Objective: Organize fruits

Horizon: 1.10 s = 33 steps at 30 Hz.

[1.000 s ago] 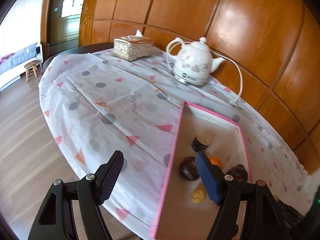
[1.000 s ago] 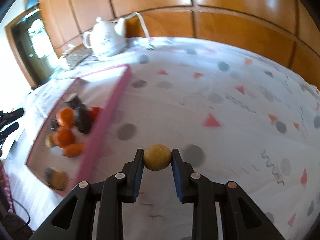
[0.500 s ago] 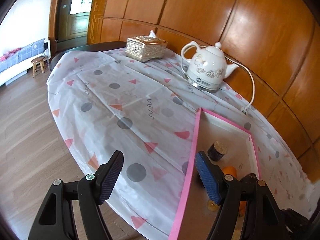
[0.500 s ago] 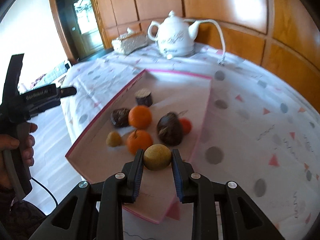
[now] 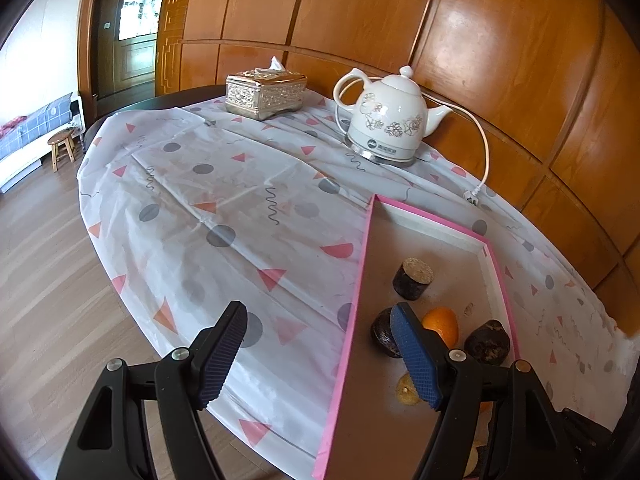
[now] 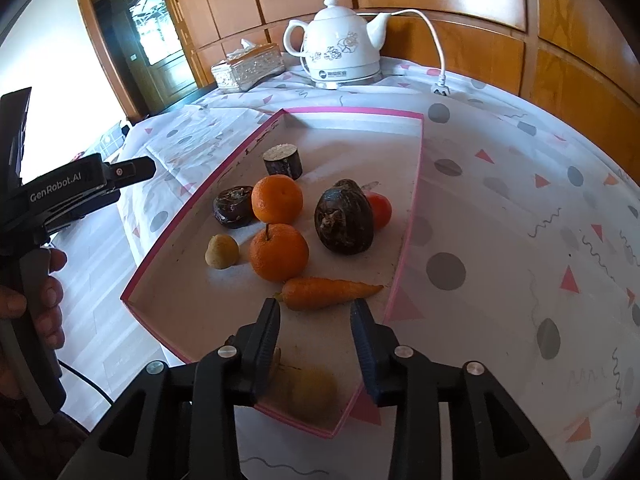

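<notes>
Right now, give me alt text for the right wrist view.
The right gripper hangs open over a pink-edged tray, a blurred yellowish fruit loose below its fingers. Two oranges, a carrot and dark fruits lie beyond.

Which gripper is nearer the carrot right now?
Right. The right gripper hovers open just short of the carrot in the pink tray; the left gripper straddles the tray's far edge.

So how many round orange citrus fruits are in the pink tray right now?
2. One orange sits mid-tray beside the dark cylinder; the other orange lies just nearer, above the carrot. The smaller red fruit isn't counted; none seem hidden.
</notes>
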{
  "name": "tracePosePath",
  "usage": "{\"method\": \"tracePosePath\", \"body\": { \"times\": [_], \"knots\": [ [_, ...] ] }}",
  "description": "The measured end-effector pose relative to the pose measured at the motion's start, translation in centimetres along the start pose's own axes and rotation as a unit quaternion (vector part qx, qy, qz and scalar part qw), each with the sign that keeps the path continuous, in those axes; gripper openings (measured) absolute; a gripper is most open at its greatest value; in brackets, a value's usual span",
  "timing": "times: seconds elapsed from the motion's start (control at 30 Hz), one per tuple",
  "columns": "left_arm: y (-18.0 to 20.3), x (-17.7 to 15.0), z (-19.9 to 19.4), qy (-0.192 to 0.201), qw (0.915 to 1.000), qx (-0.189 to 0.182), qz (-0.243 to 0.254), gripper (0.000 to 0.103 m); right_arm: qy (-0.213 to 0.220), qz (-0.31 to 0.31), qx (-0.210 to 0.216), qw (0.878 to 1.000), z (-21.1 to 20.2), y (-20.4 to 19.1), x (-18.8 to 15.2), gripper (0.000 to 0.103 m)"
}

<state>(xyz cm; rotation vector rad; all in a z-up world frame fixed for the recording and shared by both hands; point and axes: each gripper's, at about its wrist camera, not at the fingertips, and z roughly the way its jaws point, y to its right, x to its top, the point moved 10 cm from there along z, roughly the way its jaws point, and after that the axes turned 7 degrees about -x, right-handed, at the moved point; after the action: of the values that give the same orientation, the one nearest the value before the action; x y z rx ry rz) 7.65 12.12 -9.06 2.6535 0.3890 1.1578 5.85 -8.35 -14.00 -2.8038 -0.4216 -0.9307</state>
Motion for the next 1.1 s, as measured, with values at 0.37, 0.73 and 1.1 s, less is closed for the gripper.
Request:
{"method": "tracePosePath", "body": {
  "times": [0.37, 0.73, 1.1],
  "knots": [
    [2.4, 0.2, -1.7, 0.022, 0.9994, -0.009, 0.027, 0.082, 0.043, 0.024, -0.042, 0.998, -2.2, 0.4, 0.8, 0.038],
    [5.5, 0.2, -4.4, 0.058, 0.9952, -0.026, 0.074, 0.095, 0.092, 0.045, -0.093, 0.99, -4.7, 1.8, 1.9, 0.049],
    [6.3, 0.1, -4.7, 0.065, 0.9938, -0.031, 0.084, 0.102, 0.093, 0.047, -0.106, 0.989, -5.0, 1.9, 1.6, 0.051]
  ]
}}
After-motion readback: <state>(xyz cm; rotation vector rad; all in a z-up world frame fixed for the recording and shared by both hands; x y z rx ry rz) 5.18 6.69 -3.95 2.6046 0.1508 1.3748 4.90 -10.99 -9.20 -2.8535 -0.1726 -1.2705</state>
